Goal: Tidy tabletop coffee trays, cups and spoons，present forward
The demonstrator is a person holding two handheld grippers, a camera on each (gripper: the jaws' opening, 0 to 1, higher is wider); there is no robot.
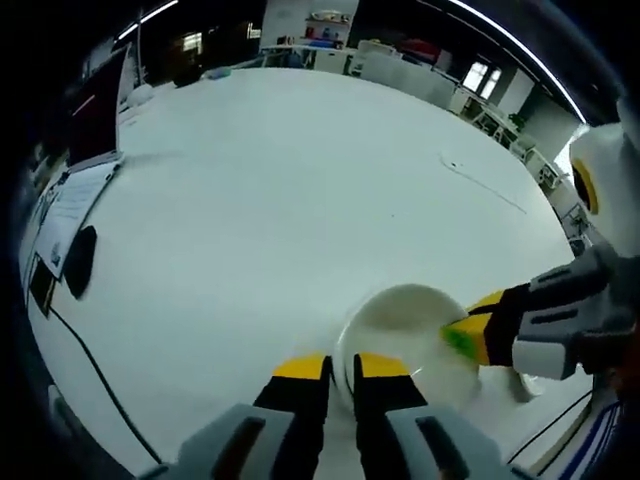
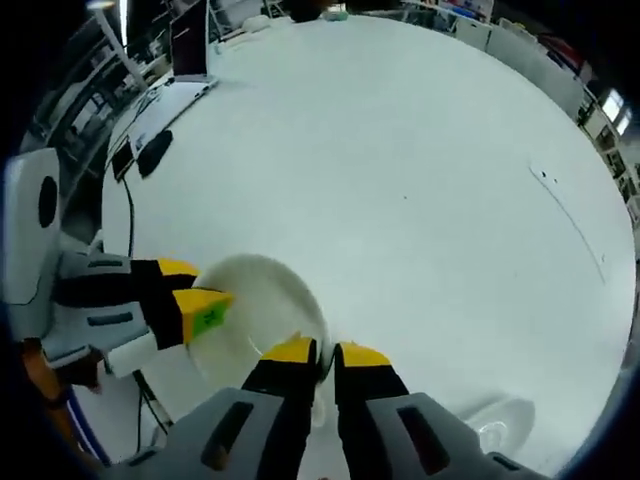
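A white round saucer sits on the white table near its front edge. My left gripper is shut on the saucer's near rim in the left gripper view. My right gripper reaches in from the right and pinches the opposite rim. In the right gripper view, the same saucer lies ahead and to the left; my right gripper holds its rim between nearly touching jaws, while my left gripper grips the far side. A second white piece of crockery lies at the lower right, too blurred to name.
The white table stretches far ahead. At its left side are a laptop, papers, a black mouse and a black cable. A thin dark line marks the table on the right. Shelves stand beyond.
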